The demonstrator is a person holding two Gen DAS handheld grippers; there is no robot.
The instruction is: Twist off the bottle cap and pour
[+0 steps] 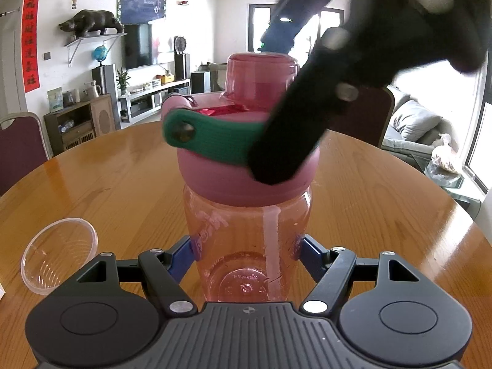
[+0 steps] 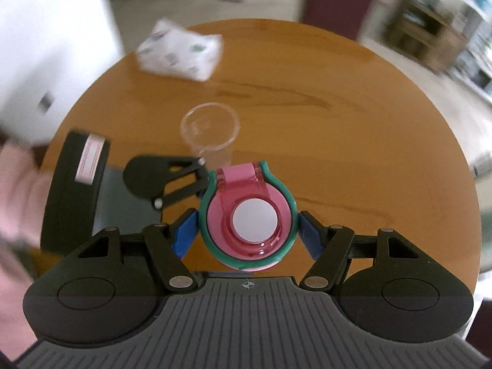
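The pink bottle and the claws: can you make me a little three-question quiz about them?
1. True or false: the lid is off the bottle.
2. Which claw holds the bottle's body? A) left claw B) right claw
3. Fill in: the clear cup stands on the ____.

Key: 1 false, the lid is on. 2 A; the right claw reaches around the lid from above. 3 table.

**Blur, cover and cropped edges**

The right gripper (image 1: 276, 156) covers part of the cap (image 1: 246, 166) in the left wrist view. The box (image 2: 181, 52) and room behind are smeared. The bottle (image 2: 249, 264) body hides under its cap.
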